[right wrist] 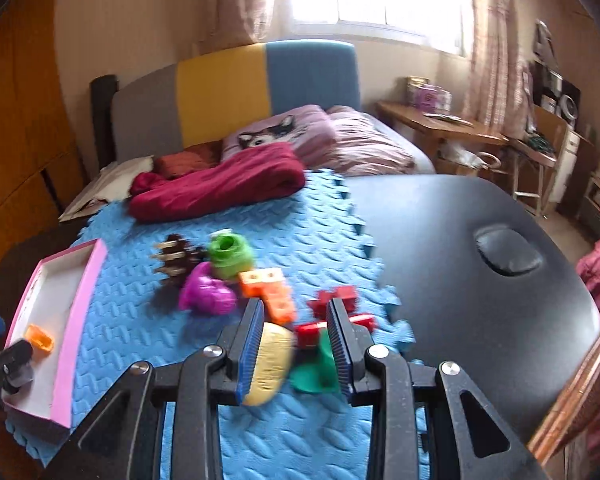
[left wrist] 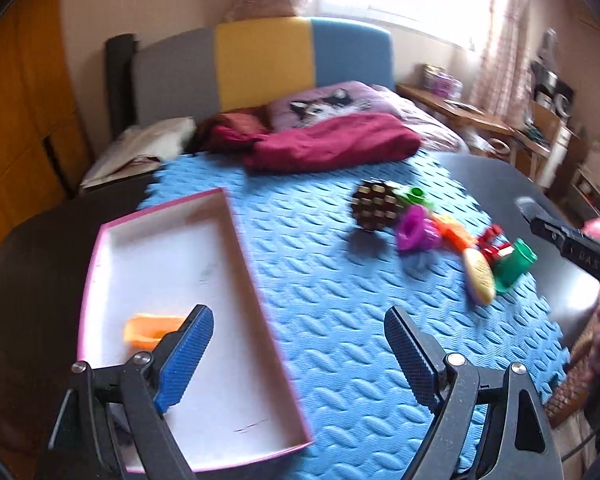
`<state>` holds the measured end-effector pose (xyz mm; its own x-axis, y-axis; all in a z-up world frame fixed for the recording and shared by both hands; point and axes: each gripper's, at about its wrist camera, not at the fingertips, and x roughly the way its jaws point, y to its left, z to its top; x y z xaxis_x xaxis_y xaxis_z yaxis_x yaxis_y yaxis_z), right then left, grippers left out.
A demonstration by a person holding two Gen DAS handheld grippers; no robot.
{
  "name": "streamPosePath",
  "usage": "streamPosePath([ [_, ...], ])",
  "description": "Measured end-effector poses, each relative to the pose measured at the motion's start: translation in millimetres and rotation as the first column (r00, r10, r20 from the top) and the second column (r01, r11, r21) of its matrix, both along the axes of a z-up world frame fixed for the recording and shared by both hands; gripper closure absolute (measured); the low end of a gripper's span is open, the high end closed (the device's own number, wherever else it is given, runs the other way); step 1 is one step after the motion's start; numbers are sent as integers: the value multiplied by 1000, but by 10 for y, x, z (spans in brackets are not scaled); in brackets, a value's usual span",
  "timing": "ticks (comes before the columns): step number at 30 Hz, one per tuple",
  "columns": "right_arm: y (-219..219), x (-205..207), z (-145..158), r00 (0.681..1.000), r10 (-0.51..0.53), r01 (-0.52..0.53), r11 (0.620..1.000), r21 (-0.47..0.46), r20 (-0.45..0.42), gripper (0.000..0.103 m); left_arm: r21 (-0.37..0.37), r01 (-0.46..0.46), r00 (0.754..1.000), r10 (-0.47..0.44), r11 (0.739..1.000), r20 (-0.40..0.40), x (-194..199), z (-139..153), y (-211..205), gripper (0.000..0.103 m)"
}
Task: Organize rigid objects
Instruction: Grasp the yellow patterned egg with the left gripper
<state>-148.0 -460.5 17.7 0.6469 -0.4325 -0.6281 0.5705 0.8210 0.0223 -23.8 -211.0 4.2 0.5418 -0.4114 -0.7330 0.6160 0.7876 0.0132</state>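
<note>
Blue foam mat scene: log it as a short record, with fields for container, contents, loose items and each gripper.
container: pink-edged white box, on the left of the blue foam mat
contents: one orange piece
loose items: pine cone, purple piece, light green piece, orange blocks, red piece, yellow oval, dark green piece
left gripper: open, empty, over box edge
right gripper: partly open over yellow oval and dark green piece; no grip seen

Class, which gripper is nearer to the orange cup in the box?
Left. The left gripper hangs right over the box, one finger just beside the orange cup. The right gripper is across the mat, among the loose toys.
</note>
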Motion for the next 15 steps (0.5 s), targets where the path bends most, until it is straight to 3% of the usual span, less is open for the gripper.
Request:
streamPosePath([
  [7, -278, -297, 0, 997, -75, 75, 997, 36, 0, 71, -49, 194, 973, -198, 980, -114, -141, -228, -682, 16],
  [15, -323, -411, 30, 997, -78, 78, 996, 51, 15, 71, -19, 297, 932, -294, 955, -214, -185, -494, -1439, 27],
])
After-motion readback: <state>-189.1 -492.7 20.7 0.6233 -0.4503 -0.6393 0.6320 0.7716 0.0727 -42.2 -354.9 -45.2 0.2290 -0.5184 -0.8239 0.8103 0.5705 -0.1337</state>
